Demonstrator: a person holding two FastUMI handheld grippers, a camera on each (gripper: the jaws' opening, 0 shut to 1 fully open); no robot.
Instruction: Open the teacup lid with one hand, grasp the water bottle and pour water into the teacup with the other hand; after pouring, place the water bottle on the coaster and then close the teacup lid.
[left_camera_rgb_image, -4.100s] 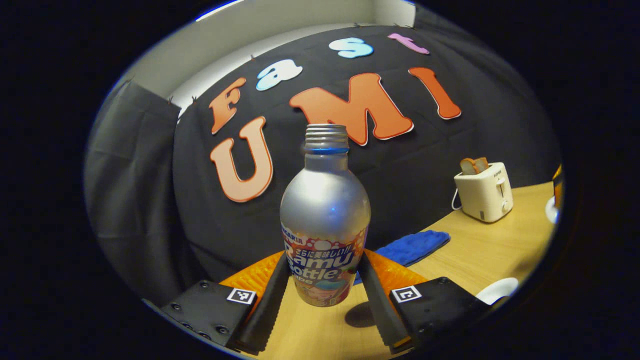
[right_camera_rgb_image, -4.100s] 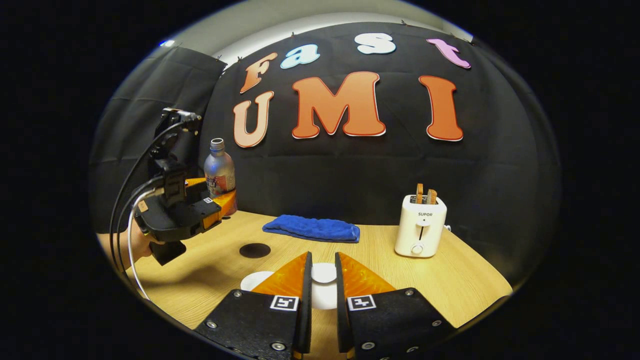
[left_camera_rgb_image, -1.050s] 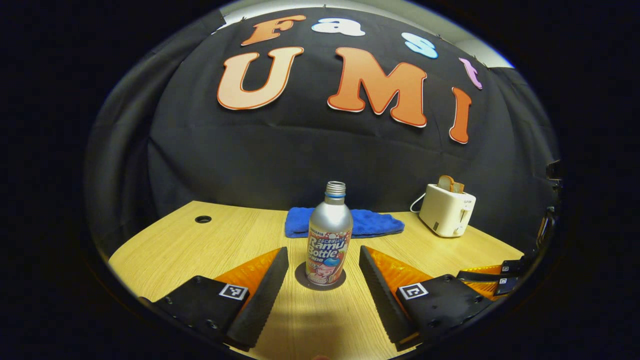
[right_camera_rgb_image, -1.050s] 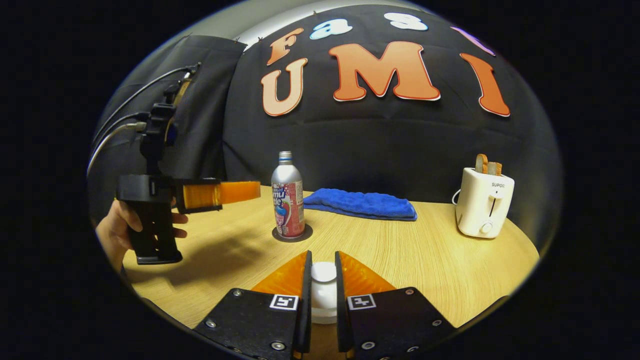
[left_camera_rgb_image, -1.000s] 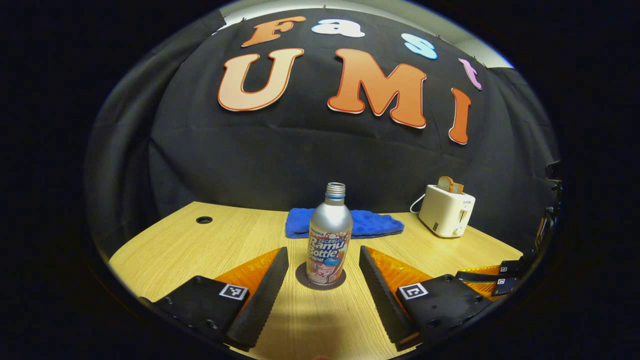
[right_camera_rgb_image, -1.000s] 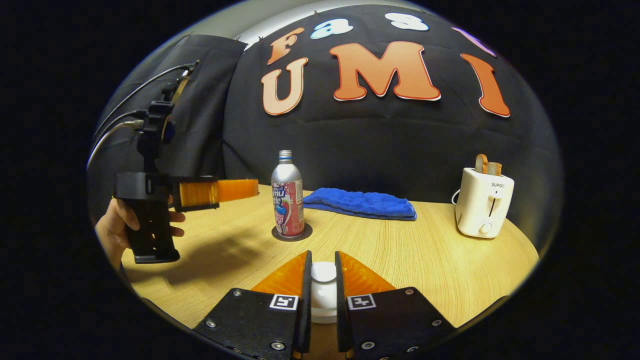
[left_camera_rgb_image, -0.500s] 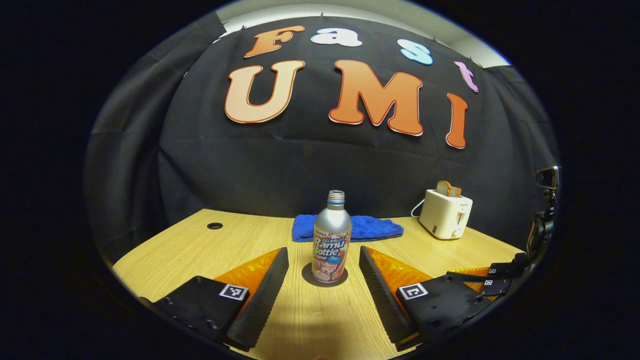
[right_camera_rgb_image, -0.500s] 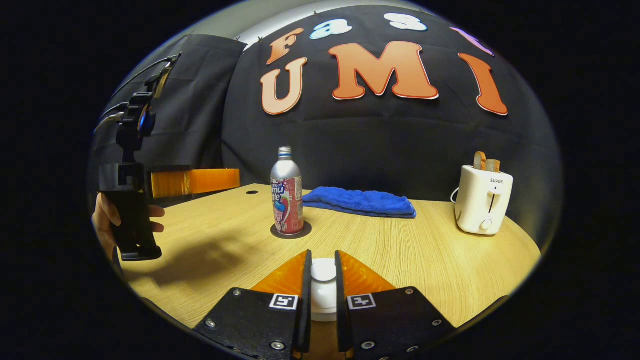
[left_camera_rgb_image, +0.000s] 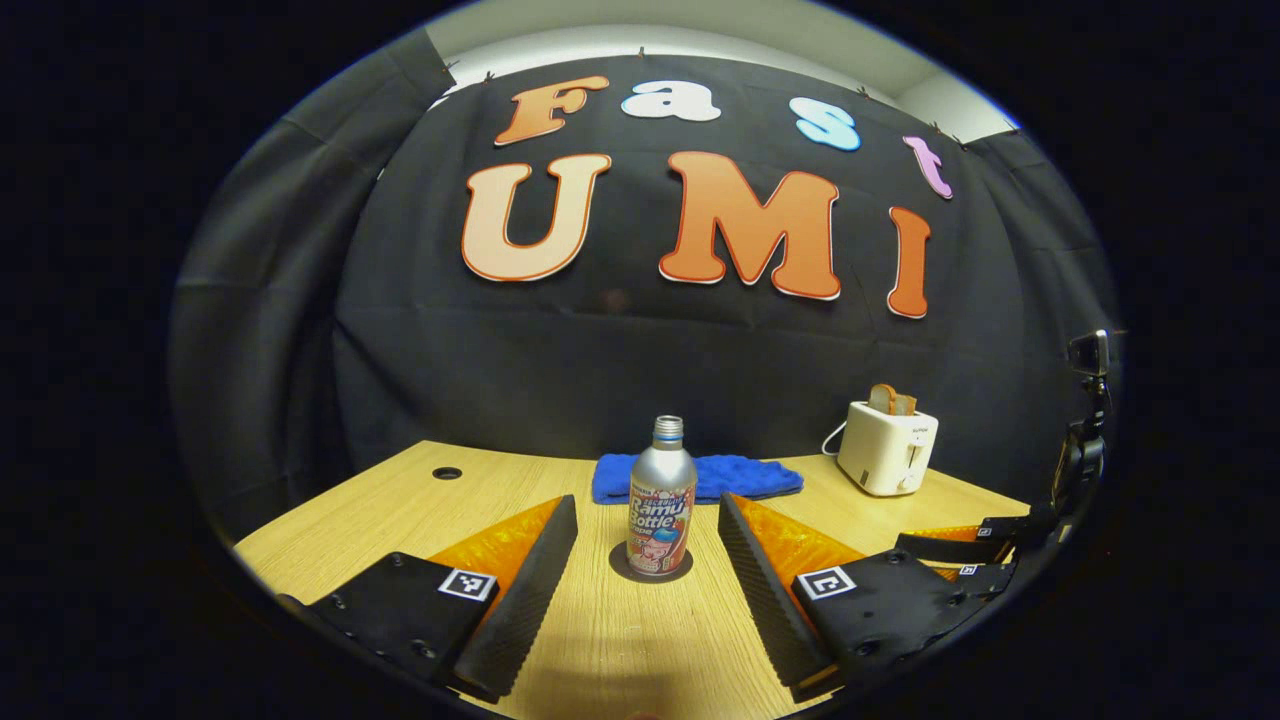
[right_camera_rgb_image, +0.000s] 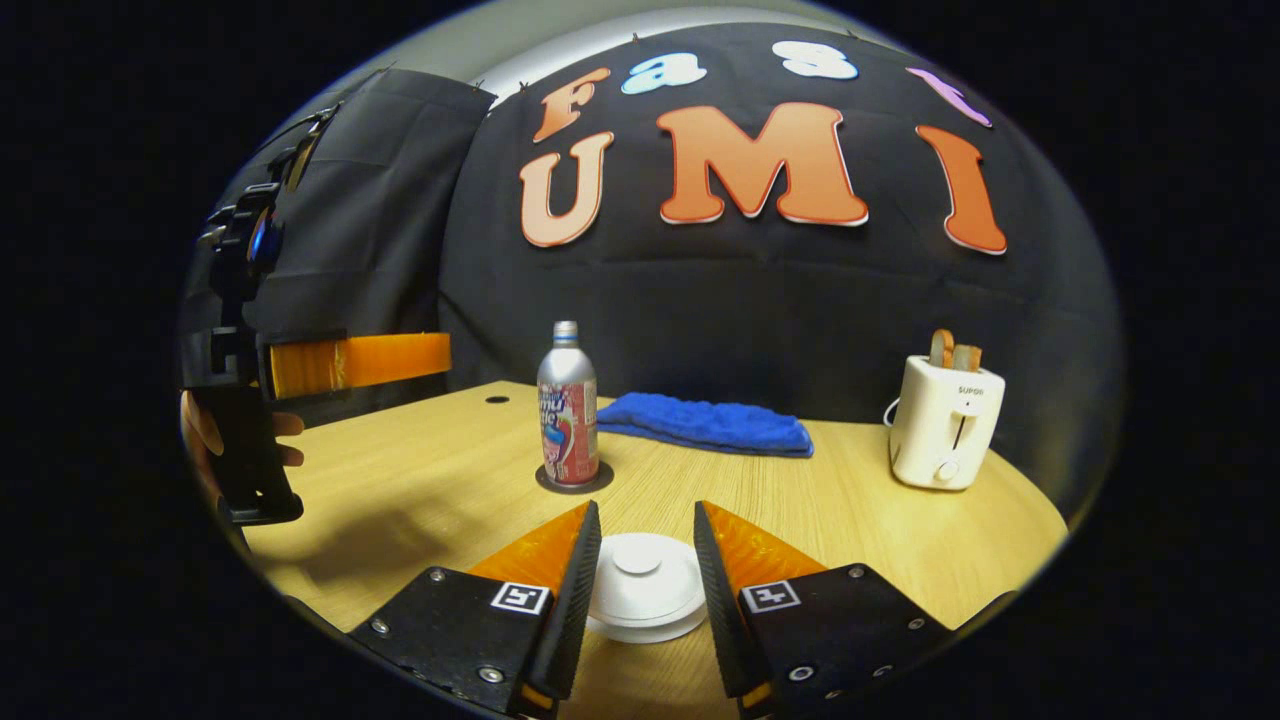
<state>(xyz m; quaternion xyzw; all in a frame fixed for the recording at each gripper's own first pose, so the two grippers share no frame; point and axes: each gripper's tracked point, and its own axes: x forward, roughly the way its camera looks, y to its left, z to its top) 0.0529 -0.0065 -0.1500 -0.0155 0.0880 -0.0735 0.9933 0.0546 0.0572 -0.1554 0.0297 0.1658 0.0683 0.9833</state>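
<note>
A silver water bottle (left_camera_rgb_image: 661, 498) with a printed label stands upright on a dark round coaster (left_camera_rgb_image: 650, 566). My left gripper (left_camera_rgb_image: 645, 505) is open and held back from the bottle, which lies in line between the fingers without touching them. In the right gripper view the bottle (right_camera_rgb_image: 568, 405) rests on the coaster (right_camera_rgb_image: 573, 479), and the left gripper (right_camera_rgb_image: 440, 355) hovers to its left, gripped by a hand (right_camera_rgb_image: 230, 430). My right gripper (right_camera_rgb_image: 645, 512) is open, its fingers apart on either side of the white teacup lid (right_camera_rgb_image: 645, 590). The lid sits flat and hides the cup beneath it.
A folded blue cloth (right_camera_rgb_image: 705, 423) lies behind the bottle near the wall. A white toaster (right_camera_rgb_image: 943, 420) holding toast stands at the right. The wooden table (right_camera_rgb_image: 820, 510) has a small cable hole (left_camera_rgb_image: 447, 472) at its far left. The right gripper (left_camera_rgb_image: 960, 560) shows low at the right edge.
My right gripper has opened and let go of the lid's knob, the lid now lying flat. My left gripper has drawn further back from the bottle, which stays on the coaster.
</note>
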